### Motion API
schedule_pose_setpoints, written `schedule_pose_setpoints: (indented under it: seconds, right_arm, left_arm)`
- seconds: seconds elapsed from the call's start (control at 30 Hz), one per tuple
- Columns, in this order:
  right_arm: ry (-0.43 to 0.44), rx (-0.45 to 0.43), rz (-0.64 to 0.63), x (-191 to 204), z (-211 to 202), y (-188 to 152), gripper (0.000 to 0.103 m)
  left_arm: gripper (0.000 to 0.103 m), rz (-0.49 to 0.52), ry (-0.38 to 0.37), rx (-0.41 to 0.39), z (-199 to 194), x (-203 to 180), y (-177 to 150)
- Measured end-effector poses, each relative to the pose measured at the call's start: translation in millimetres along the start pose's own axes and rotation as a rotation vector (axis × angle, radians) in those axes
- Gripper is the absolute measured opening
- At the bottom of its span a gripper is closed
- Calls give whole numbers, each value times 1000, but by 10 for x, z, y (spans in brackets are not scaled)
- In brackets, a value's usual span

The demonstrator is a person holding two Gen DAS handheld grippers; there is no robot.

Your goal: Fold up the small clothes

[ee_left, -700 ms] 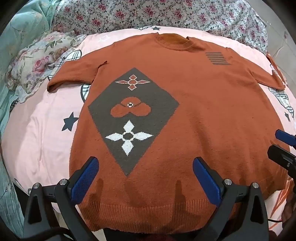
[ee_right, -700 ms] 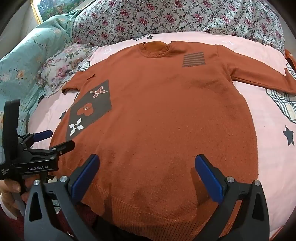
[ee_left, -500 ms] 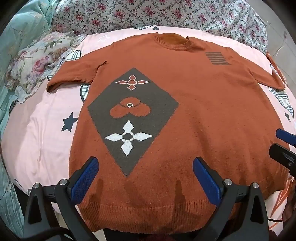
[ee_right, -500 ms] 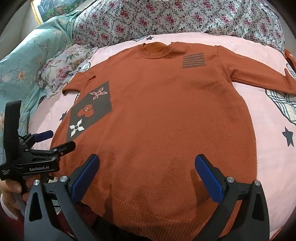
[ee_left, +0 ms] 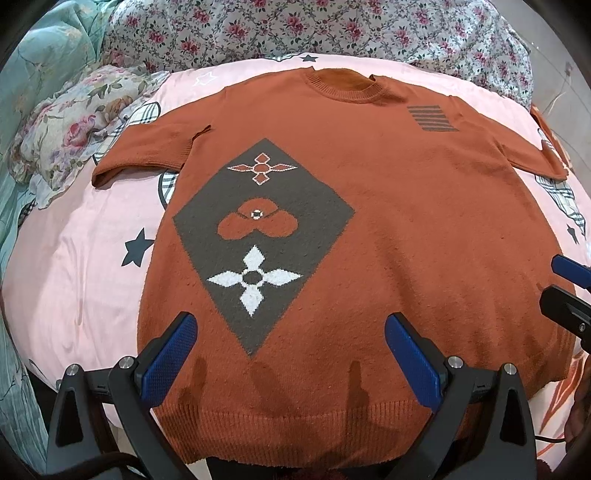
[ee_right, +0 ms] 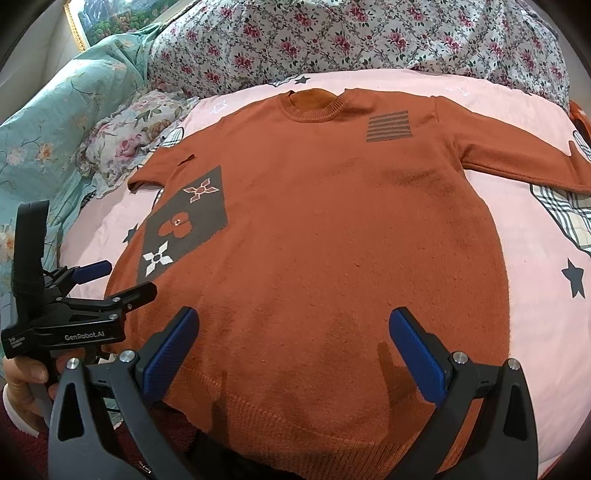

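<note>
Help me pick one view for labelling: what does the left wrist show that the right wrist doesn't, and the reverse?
Only the left wrist: the sweater's near hem whole, the diamond head-on.
Only the right wrist: the long sleeve, a picture frame, the left gripper from the side, the hand holding it.
Both: the sweater flat on the pink sheet, floral bedding, both grippers open.

The left gripper (ee_left: 288, 321) is moving just a tiny bit. Because of that, the sweater (ee_left: 406, 240) is sliding a little lower in its view than half a second ago, and the bottom point of the grey diamond (ee_left: 229, 206) is coming a bit closer to the blue fingers (ee_left: 170, 354). The right gripper (ee_right: 291, 317) is moving a tiny bit too, so the neck (ee_right: 314, 110) of the sweater is sitting a little lower in its view.
</note>
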State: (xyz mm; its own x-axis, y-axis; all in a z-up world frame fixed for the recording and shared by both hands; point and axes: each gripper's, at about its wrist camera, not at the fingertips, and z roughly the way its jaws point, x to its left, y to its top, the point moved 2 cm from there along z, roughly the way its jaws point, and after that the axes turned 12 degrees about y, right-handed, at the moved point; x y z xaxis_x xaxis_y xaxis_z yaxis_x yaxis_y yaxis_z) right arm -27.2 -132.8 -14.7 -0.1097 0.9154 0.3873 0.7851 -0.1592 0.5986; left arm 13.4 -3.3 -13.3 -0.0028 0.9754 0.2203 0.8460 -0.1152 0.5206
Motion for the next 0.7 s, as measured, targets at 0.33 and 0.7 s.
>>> schedule_pose_setpoints:
  seconds: [0.33,0.7]
  right_arm:
    - [-21,-109,-80,44,-28,45,103]
    - [5,-47,-31,17,-1,64,103]
  left_arm:
    - [102,6,7,8,8,3,32]
    - [102,3,0,30,35,-4,67]
